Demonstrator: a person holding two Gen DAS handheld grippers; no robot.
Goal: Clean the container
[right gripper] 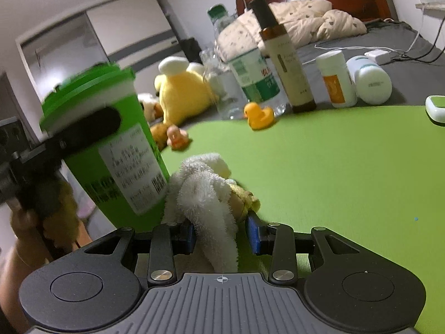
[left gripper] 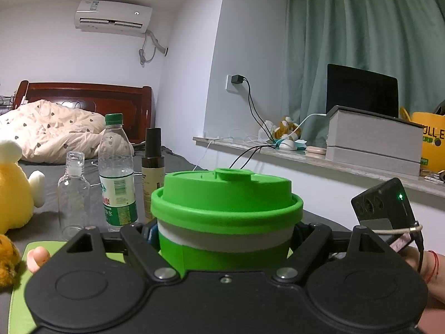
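Room: we see a bedroom with a bed (left gripper: 83,94), a puffy blanket (left gripper: 52,128), green curtains (left gripper: 361,41) and an air cooler (left gripper: 114,16) high on the wall.
Surface: we work over a bright green mat (right gripper: 333,181) that lies on the grey bed sheet (right gripper: 361,47).
Cup: we hold a green cup (left gripper: 225,217) with a green lid (left gripper: 225,192) and a white band under the rim. It is up in the air, at the left edge of the mat. It has a white sticker (right gripper: 133,167) on its side.
Left gripper (left gripper: 225,236): our jaws squeeze the cup from both sides, just below the white band.
Right gripper (right gripper: 219,233): our jaws pinch a fluffy white cloth (right gripper: 205,194). The cloth touches the side of the cup, near the sticker.
Hands: we see a hand (right gripper: 25,222) on the left tool.
Bottles: a water bottle (left gripper: 116,172), a small clear bottle (left gripper: 73,194) and a brown bottle (left gripper: 152,164) stand behind the mat.
Toys: a yellow rubber duck (right gripper: 258,115) sits at the far edge of the mat, and a yellow plush toy (right gripper: 183,91) rests farther back.
Shelf: a laptop (left gripper: 361,91) sits on a grey box (left gripper: 372,142).
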